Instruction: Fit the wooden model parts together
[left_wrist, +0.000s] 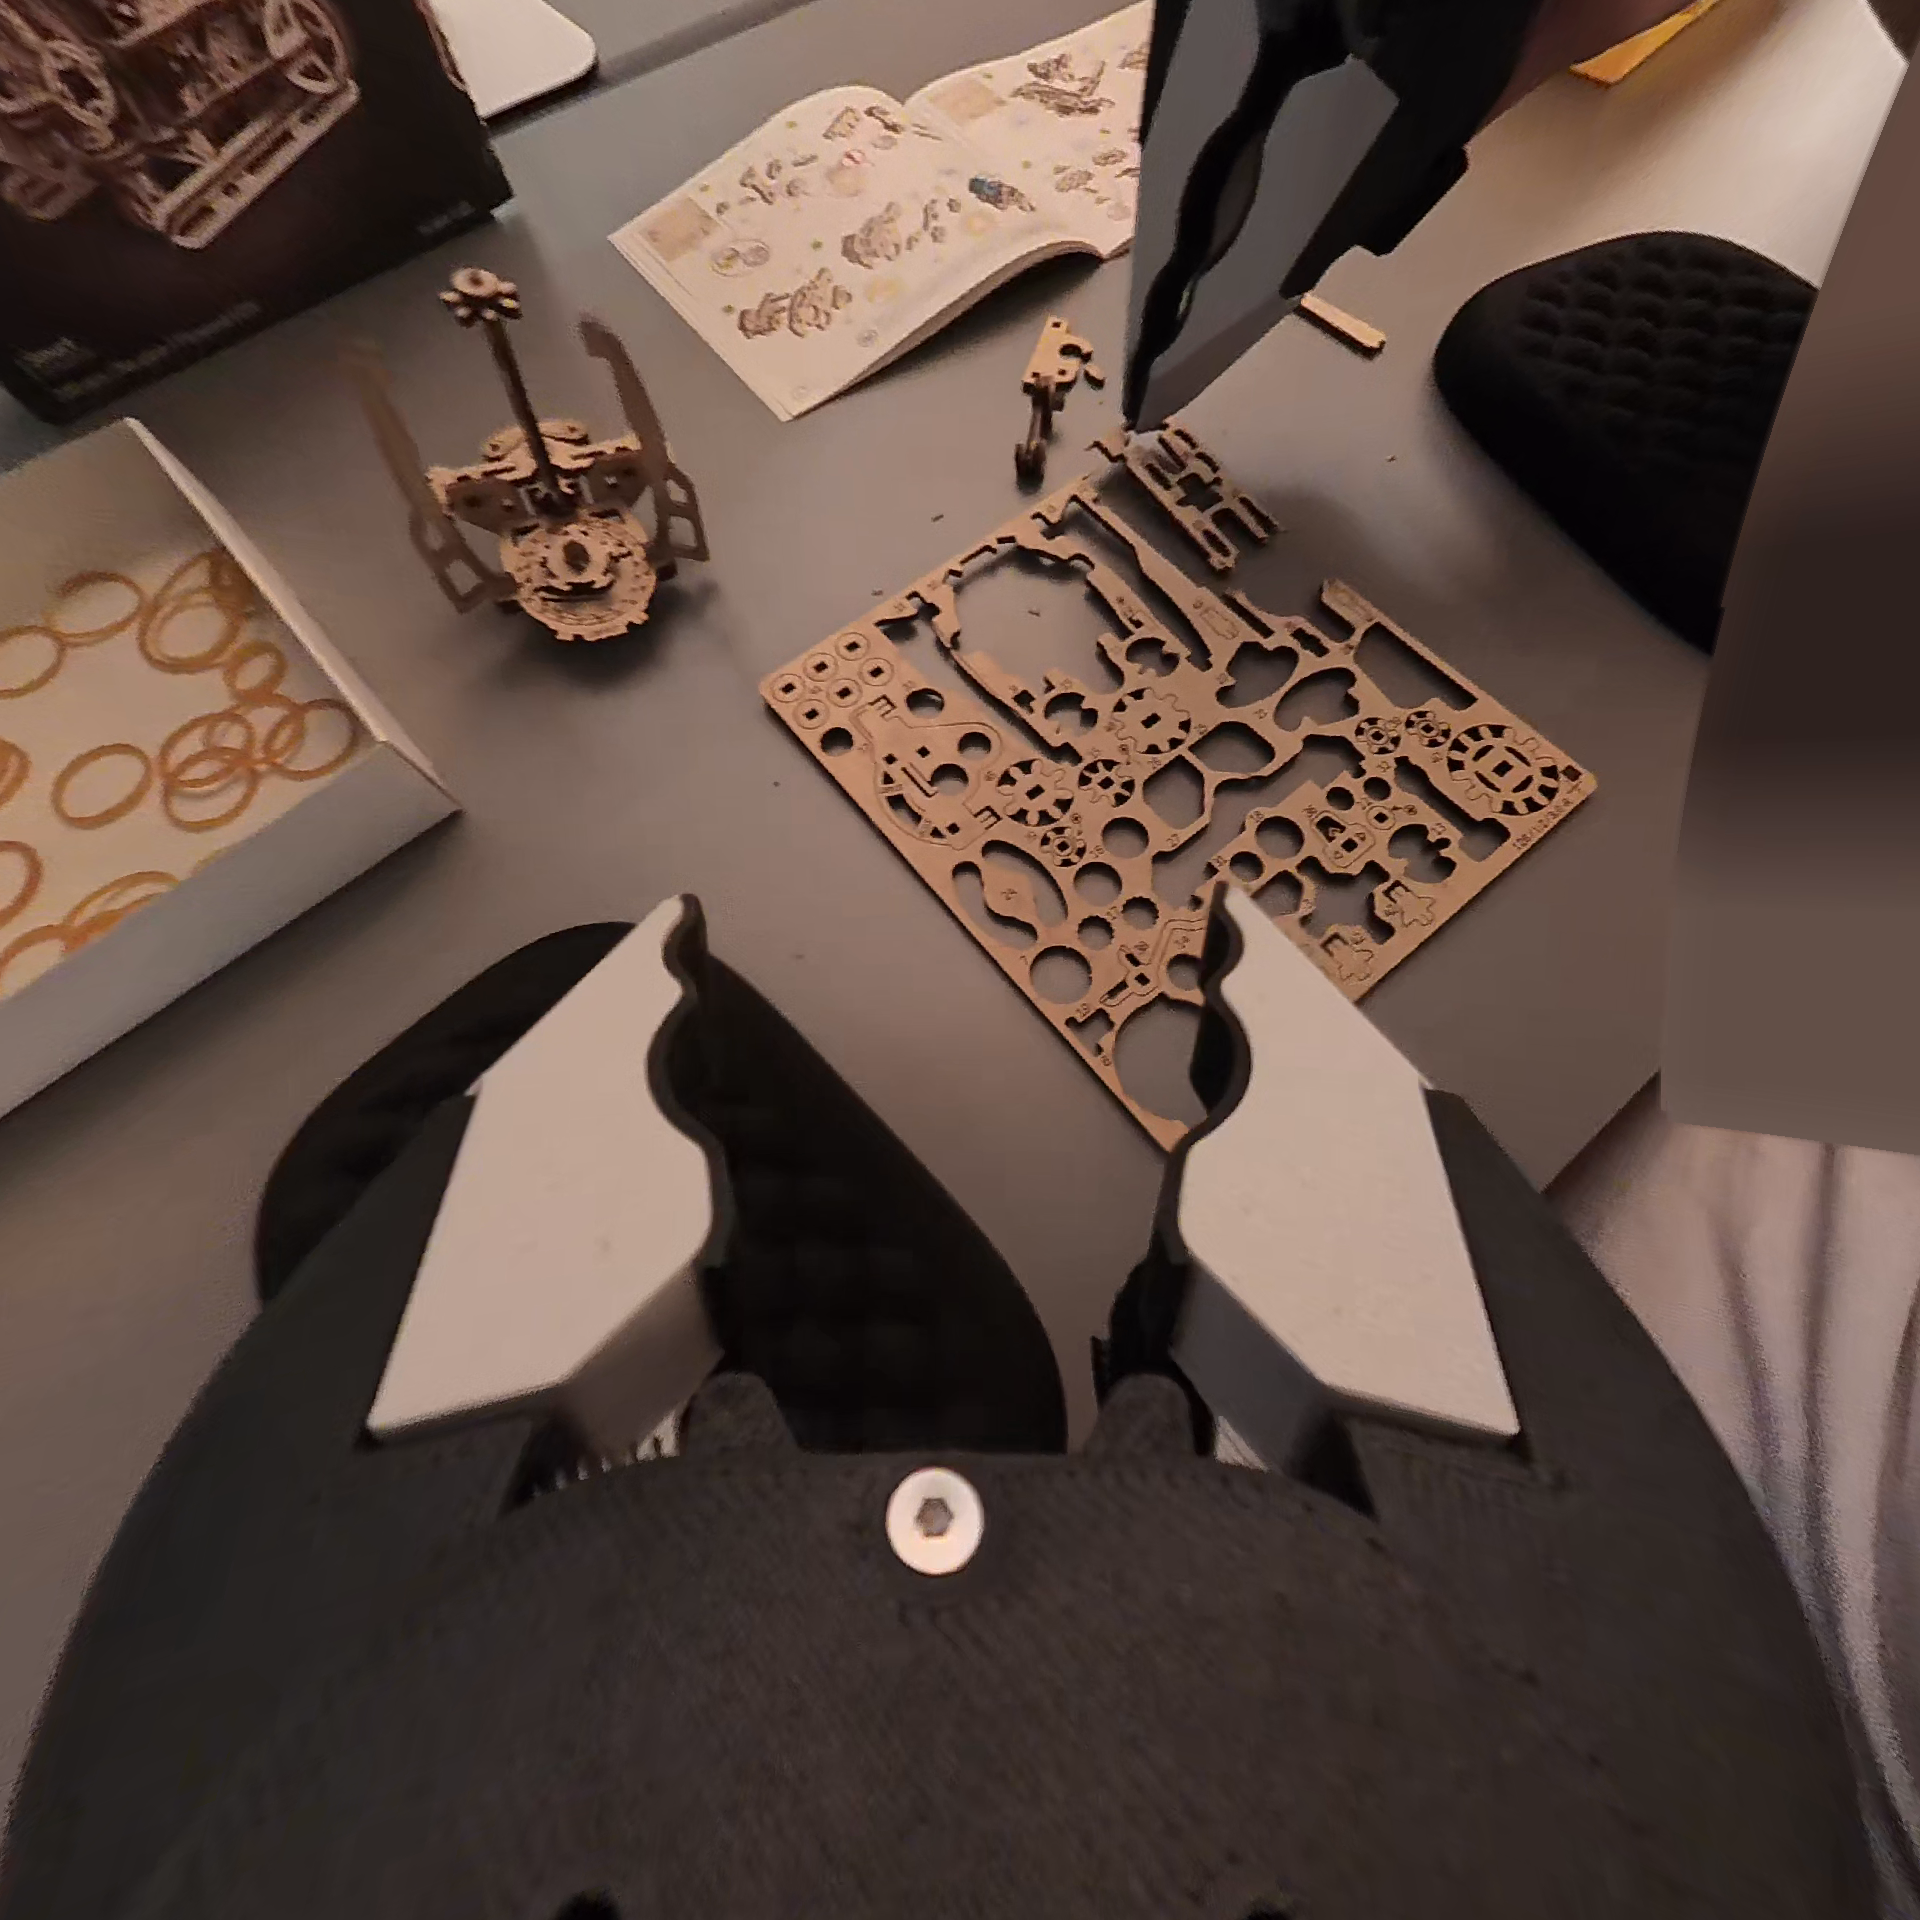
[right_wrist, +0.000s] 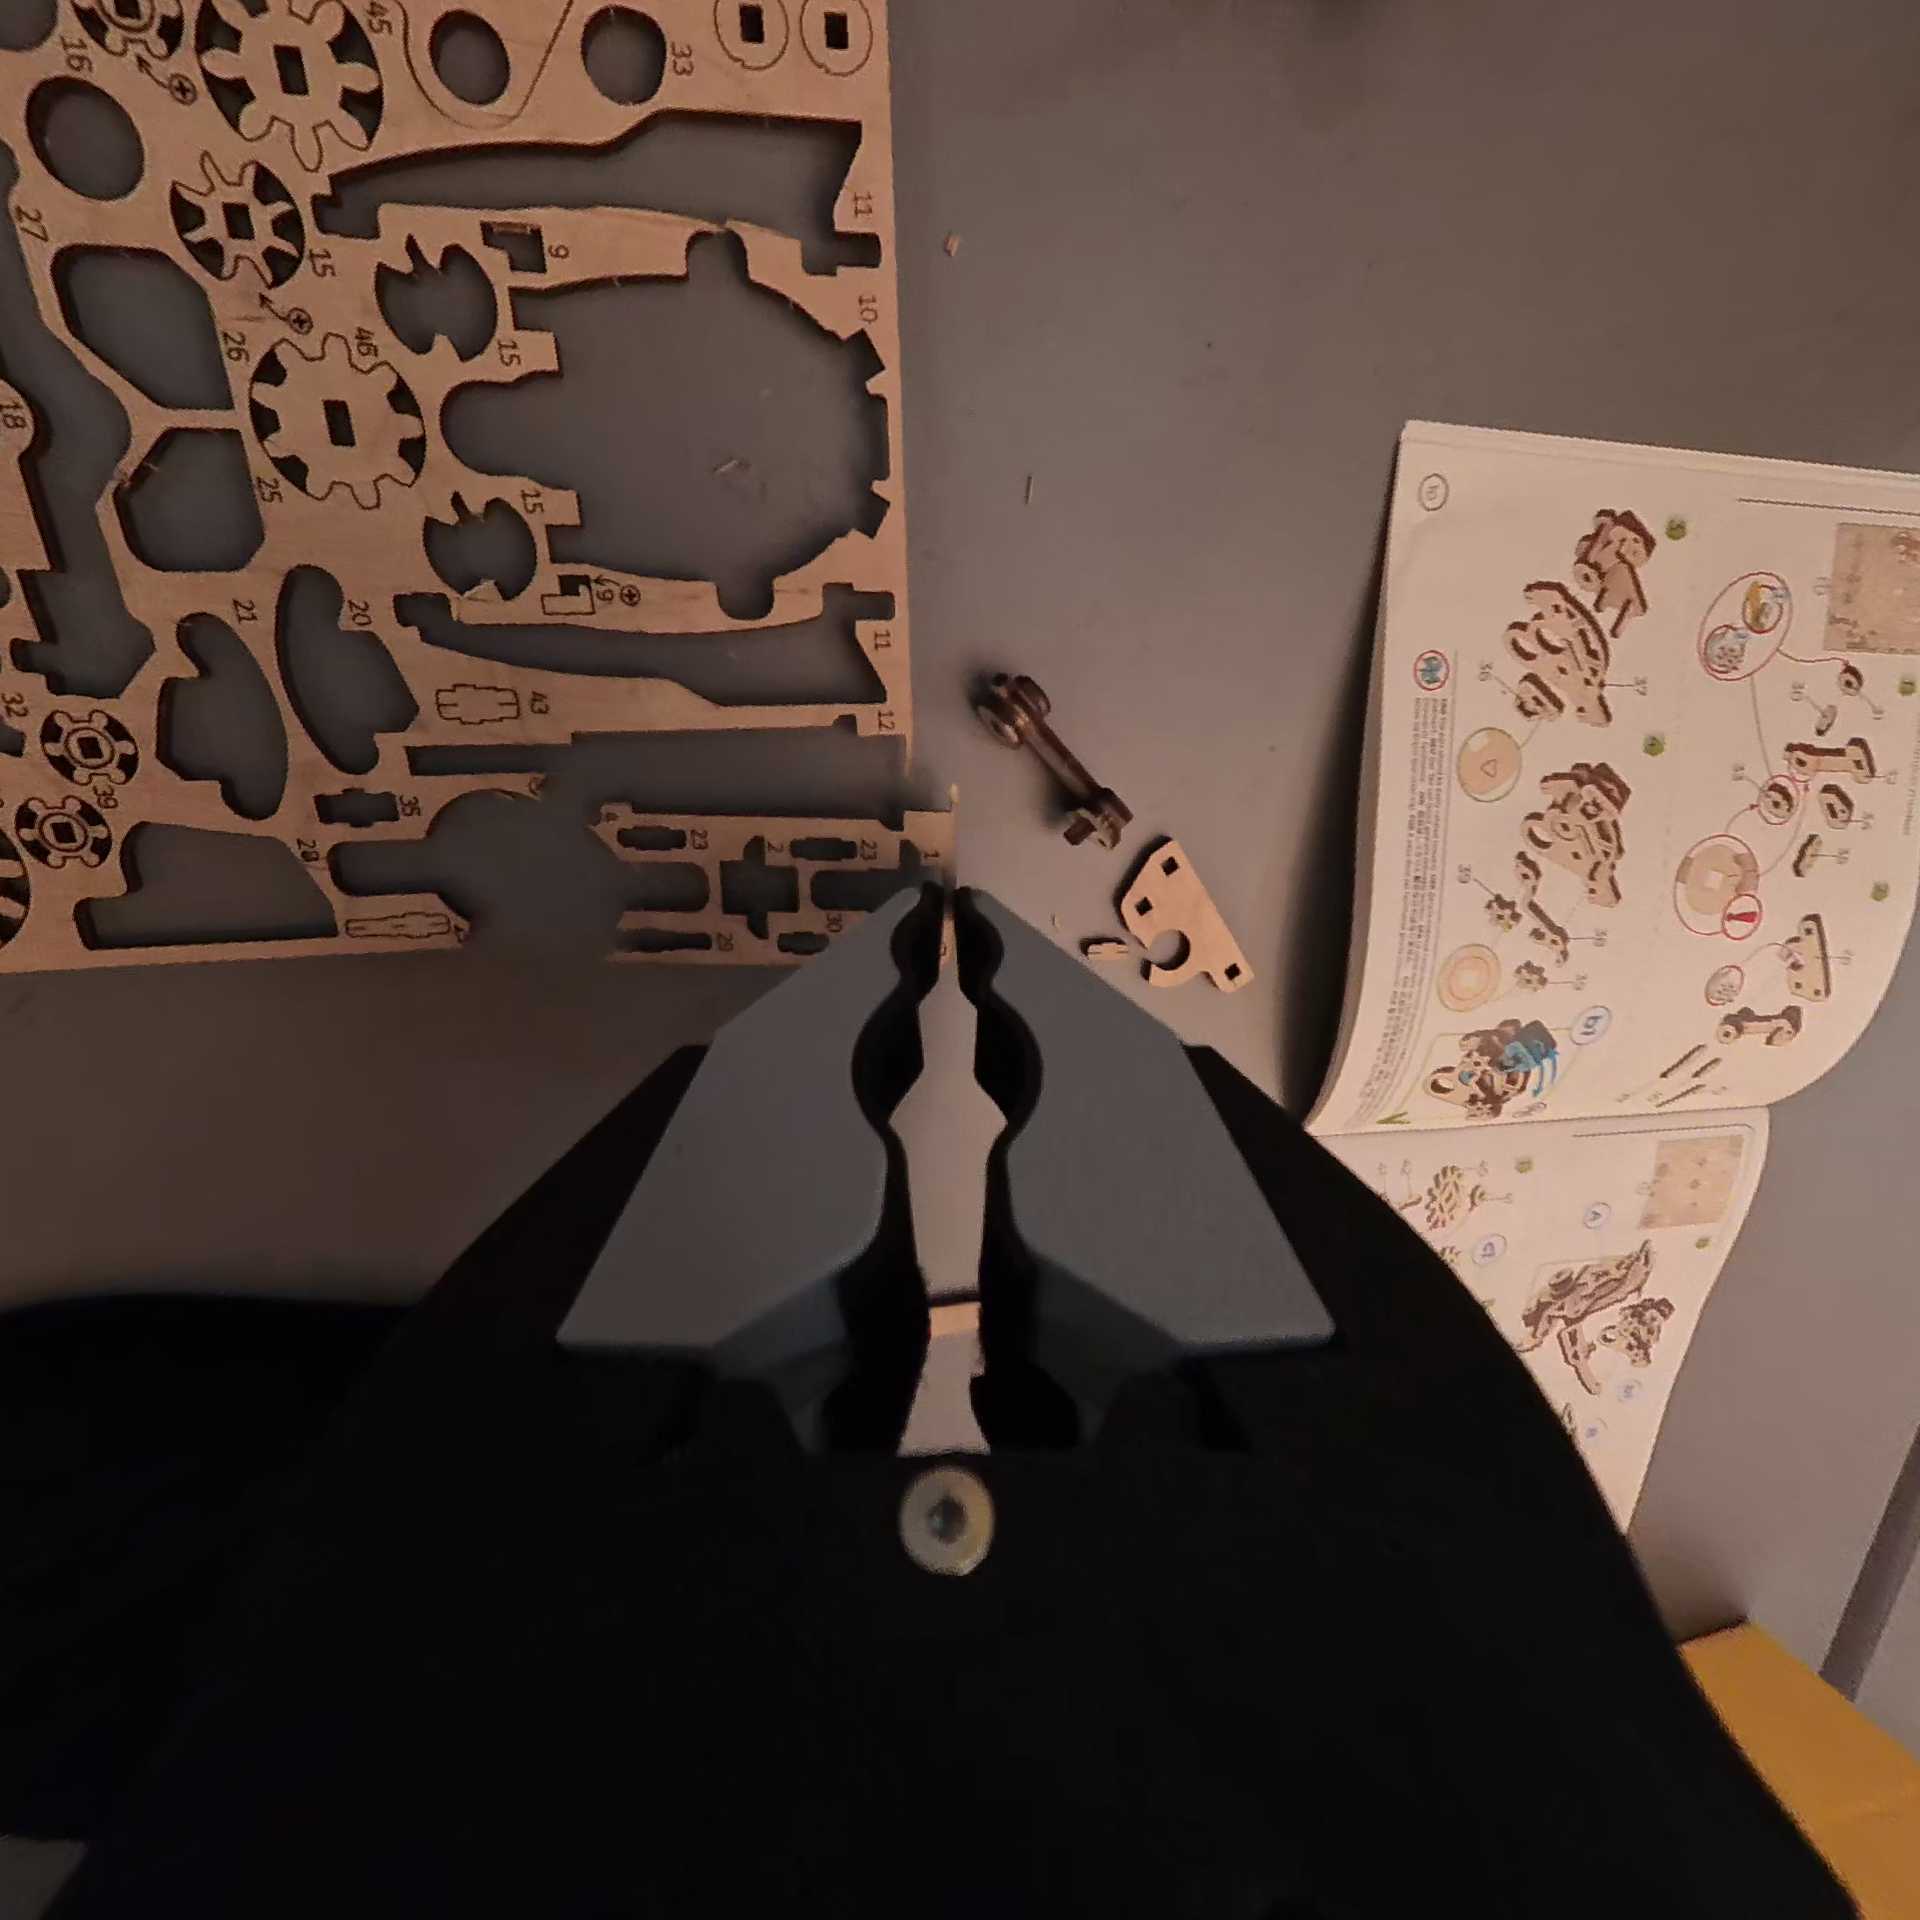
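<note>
The grey worktop (left_wrist: 644, 790) carries the laser-cut wooden sheet (left_wrist: 1174, 769) near its right edge, lying flat with most large parts already punched out. A broken-off strip of the sheet (left_wrist: 1195, 488) lies skewed at the sheet's far corner, its long axis running along that far edge. The partly built model (left_wrist: 551, 520) stands upright toward the left, well apart from the sheet, its shaft pointing up and away; the open instruction booklet (left_wrist: 883, 239) lies beyond. The right gripper (right_wrist: 943, 902) comes down steeply on the strip's outer end (right_wrist: 935, 831) — fingertips nearly together, seemingly pinching that thin edge, though a firm clamp cannot be confirmed. Judgement: this arm is the one nearer, and the next move turns on the strip running crosswise to the left of the tips, so any lift would lever it from one end. The left gripper (left_wrist: 951, 940) hangs above the sheet's near corner, jaws wide apart and empty. Two loose parts lie just beside the right fingertips: a dark link piece (right_wrist: 1049, 764), lying diagonally, and a small pale bracket (right_wrist: 1184, 920).
</note>
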